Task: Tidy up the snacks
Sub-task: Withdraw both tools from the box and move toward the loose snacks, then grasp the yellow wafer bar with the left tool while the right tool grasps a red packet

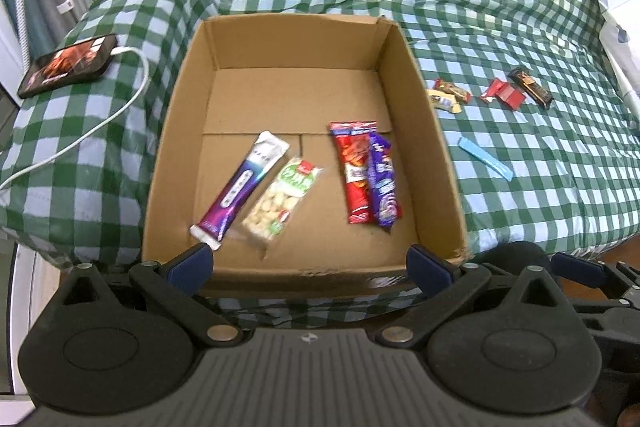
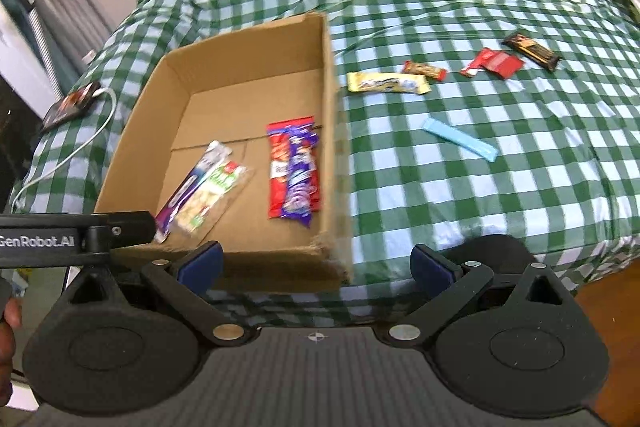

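- On the checked bedcover [image 2: 460, 187]: open cardboard box [image 1: 436, 163] with four snacks inside; five more lie loose on the cloth to its right.
- In the box: purple-and-silver pack [image 1: 240, 185] and clear cracker pack [image 1: 282, 201] side by side at the left, touching; red pack [image 1: 354, 173] with a purple pack [image 1: 384, 183] lapped over it at the right wall.
- Loose: blue stick [image 2: 460, 143] nearest; yellow bar [image 2: 388, 83] just beyond the box wall; small red-brown bar [image 2: 424, 70], red wrapper [image 2: 494, 63] and dark bar [image 2: 532, 51] farther back.
- Left gripper [image 1: 310, 261] hangs over the box's near edge, jaws spread wide, holding nothing.
- Right gripper [image 2: 316, 263] sits at the box's near right corner, jaws likewise spread and empty.
- Likely step: fetch a loose snack with the right gripper. Blue stick is ahead and to its right, well apart.
- Doing it well: turn the jaws across the stick's narrow width, come down flat, pinch mid-length; soft bedding will give, so press lightly and avoid catching cloth.
- Phone [image 1: 68, 65] and cable [image 1: 120, 99] left of the box: not involved.
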Demonstrator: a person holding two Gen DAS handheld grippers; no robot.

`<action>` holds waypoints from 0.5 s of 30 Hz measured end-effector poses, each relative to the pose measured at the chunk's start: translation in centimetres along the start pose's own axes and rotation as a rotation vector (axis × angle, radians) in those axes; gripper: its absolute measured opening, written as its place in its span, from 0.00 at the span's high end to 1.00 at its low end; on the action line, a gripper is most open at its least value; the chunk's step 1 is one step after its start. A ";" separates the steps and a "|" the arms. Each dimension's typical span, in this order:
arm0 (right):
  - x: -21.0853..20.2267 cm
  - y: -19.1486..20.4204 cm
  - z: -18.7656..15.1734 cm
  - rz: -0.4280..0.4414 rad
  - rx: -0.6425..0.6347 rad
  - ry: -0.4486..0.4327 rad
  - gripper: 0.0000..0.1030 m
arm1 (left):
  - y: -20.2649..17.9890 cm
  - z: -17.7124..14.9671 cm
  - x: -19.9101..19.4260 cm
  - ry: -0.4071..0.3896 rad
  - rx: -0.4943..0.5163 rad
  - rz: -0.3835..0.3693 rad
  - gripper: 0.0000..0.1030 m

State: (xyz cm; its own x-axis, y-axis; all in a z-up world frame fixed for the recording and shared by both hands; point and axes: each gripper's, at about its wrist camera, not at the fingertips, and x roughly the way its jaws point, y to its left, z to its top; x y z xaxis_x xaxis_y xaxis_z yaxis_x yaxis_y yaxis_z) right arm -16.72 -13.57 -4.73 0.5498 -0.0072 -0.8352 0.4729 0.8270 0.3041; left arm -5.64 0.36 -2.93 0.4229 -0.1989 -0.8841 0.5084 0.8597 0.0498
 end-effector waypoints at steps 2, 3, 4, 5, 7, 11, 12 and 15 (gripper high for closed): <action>-0.2 -1.2 0.3 -0.010 0.020 -0.012 0.03 | -1.0 0.6 0.1 0.000 0.014 -0.004 0.00; -0.3 -1.8 0.4 -0.015 0.030 -0.019 0.03 | -1.5 0.9 0.1 0.001 0.026 -0.007 0.00; -0.4 -2.4 0.6 -0.022 0.042 -0.026 0.03 | -2.2 1.3 0.3 0.007 0.044 -0.013 0.00; -0.5 -3.2 0.8 -0.029 0.059 -0.034 0.03 | -2.9 1.6 0.4 0.011 0.059 -0.019 0.00; -0.8 -4.9 1.4 -0.044 0.103 -0.052 0.03 | -4.3 2.2 0.7 0.016 0.086 -0.031 0.00; -1.4 -8.6 2.9 -0.092 0.162 -0.095 0.03 | -7.5 3.7 1.7 0.049 0.115 -0.088 0.00; -1.5 -9.6 3.4 -0.105 0.178 -0.105 0.03 | -8.3 4.1 2.0 0.058 0.117 -0.102 0.00; -1.7 -12.7 4.5 -0.153 0.214 -0.133 0.03 | -10.9 5.6 3.3 0.080 0.120 -0.135 0.00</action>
State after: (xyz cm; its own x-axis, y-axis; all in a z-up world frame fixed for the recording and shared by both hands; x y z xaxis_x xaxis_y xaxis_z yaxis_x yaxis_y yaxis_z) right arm -20.55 -26.60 -5.12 0.5398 -0.2080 -0.8157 0.6841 0.6730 0.2811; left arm -5.56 -12.33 -3.77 0.2863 -0.2658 -0.9205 0.6444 0.7644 -0.0203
